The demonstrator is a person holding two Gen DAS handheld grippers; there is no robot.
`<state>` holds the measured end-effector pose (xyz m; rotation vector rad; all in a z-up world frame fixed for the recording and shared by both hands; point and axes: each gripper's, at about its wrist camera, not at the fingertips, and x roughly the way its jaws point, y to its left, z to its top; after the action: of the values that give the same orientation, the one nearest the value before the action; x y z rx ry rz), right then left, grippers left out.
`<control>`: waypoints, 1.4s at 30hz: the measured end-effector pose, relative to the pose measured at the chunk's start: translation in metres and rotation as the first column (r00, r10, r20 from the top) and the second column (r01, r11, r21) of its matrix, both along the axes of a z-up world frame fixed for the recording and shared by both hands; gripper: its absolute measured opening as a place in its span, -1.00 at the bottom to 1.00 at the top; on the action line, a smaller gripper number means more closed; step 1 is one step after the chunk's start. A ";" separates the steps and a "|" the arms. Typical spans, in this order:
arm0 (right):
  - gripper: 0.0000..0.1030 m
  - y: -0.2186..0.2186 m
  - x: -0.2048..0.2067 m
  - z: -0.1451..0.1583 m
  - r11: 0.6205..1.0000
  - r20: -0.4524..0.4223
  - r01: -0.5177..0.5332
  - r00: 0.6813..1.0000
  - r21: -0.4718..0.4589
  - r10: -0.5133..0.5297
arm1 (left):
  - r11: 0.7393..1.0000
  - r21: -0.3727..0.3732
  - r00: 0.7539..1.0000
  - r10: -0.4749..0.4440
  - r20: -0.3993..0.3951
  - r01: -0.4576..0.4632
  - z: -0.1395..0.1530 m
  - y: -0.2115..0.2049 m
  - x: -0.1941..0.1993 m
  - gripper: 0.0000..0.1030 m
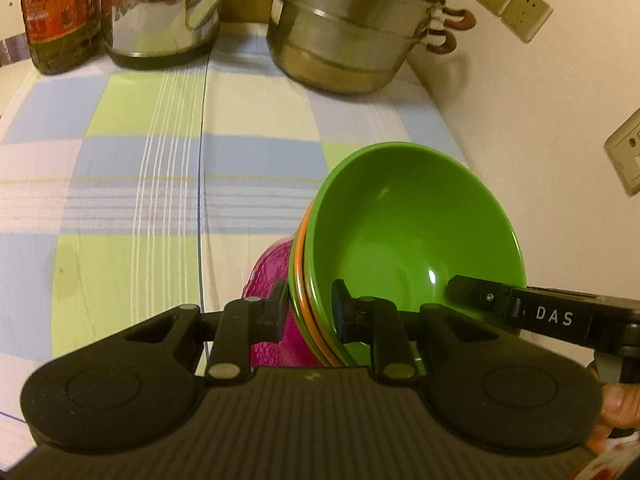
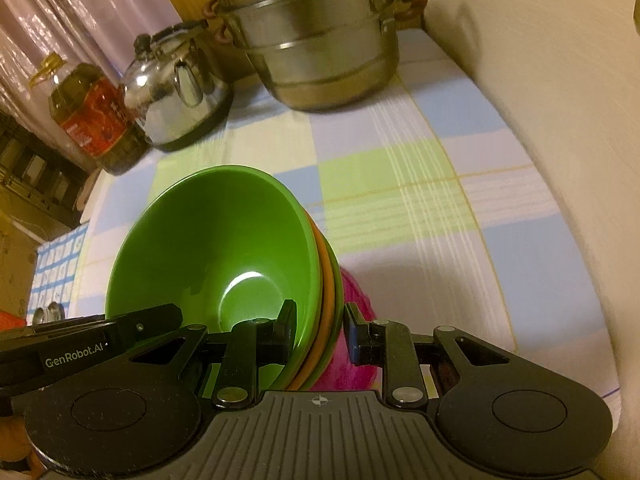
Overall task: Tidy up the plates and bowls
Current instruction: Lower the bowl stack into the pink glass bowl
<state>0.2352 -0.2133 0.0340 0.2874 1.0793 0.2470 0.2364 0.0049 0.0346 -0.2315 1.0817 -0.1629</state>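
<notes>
A nested stack of bowls hangs tilted over the checked tablecloth (image 1: 140, 184). A green bowl (image 1: 404, 232) (image 2: 224, 248) lies on top, then an orange rim (image 1: 301, 280) (image 2: 326, 304), another green rim, and a magenta textured bowl (image 1: 268, 280) (image 2: 360, 300) underneath. My left gripper (image 1: 310, 312) is shut on the stack's rim, one finger inside the green bowl and one outside against the magenta bowl. My right gripper (image 2: 320, 330) is shut on the opposite rim in the same way. Each gripper's finger shows in the other's view: the right gripper (image 1: 480, 296), the left gripper (image 2: 152, 322).
At the back of the cloth stand a steel steamer pot (image 1: 352, 36) (image 2: 316, 40), a steel kettle (image 1: 164, 12) (image 2: 176, 92) and an oil bottle (image 1: 60, 16) (image 2: 96, 120). A wall with sockets (image 1: 516, 4) runs along the right side.
</notes>
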 end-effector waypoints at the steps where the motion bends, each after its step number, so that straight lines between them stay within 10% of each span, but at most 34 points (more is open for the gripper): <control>1: -0.51 0.001 0.000 -0.004 1.000 -0.007 -0.002 1.000 0.000 0.002 | 1.000 0.000 1.000 0.002 -0.008 -0.002 -0.004 0.000 -0.001 -0.62; 26: -0.35 0.011 -0.004 -0.045 0.997 -0.010 -0.068 0.998 -0.043 0.067 | 1.000 0.004 1.000 0.008 0.011 -0.008 -0.044 0.002 -0.014 -0.56; 29: 0.07 0.011 -0.011 -0.040 0.995 0.020 -0.075 0.997 -0.063 0.076 | 0.999 0.027 0.999 0.023 0.029 -0.024 -0.040 0.004 -0.021 -0.31; 42: 0.11 0.002 -0.057 -0.006 0.998 0.135 -0.053 0.989 -0.047 0.059 | 0.993 0.065 0.981 0.087 0.171 -0.100 -0.006 0.025 -0.069 0.50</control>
<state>0.1783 -0.2109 0.0278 0.1989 0.9568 0.2892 0.1675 0.0304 0.0287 -0.1990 0.9055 -0.0571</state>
